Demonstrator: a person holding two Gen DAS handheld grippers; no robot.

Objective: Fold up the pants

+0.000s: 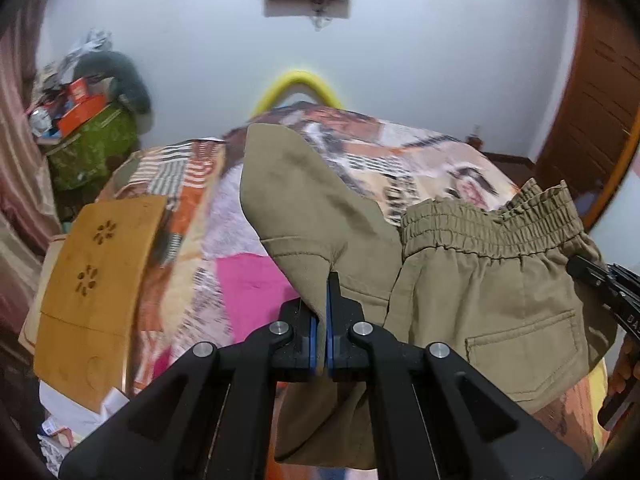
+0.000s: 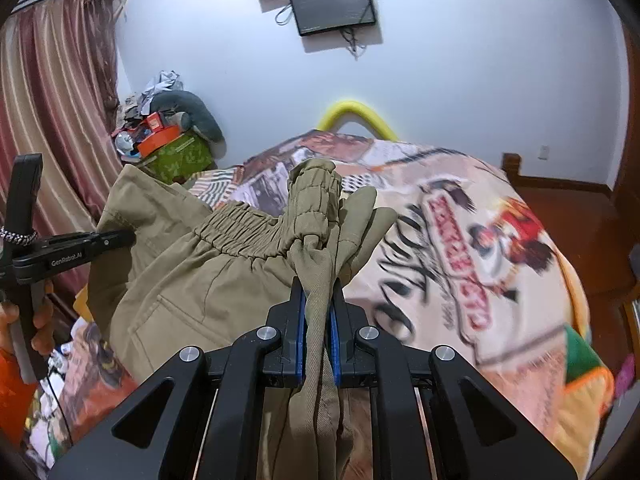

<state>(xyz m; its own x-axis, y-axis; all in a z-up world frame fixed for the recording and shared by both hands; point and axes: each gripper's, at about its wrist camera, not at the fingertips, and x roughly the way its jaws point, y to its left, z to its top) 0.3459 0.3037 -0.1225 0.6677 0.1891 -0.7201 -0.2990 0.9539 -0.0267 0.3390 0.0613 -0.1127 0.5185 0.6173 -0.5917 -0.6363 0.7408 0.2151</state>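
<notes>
Pants (image 1: pixel 480 288) hung lifted above the patterned bedspread (image 1: pixel 420 160), khaki, elastic waistband (image 1: pixel 492 224) bunched | left gripper (image 1: pixel 326 292) clamped on a hem fold, jaws nearly together | right gripper (image 2: pixel 318 300) pinched gathered waistband cloth | wooden board (image 1: pixel 96 272) lay left, seemingly on the bed edge | wall screen (image 2: pixel 332 4) overhead

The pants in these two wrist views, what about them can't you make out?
- Legs of the pants: left wrist view, hanging below the left claw and cut off by its body.
- Fabric end in the right claw: right wrist view, bunched between the pads, so which part is unclear.
- Bedspread print: blurred.
</notes>
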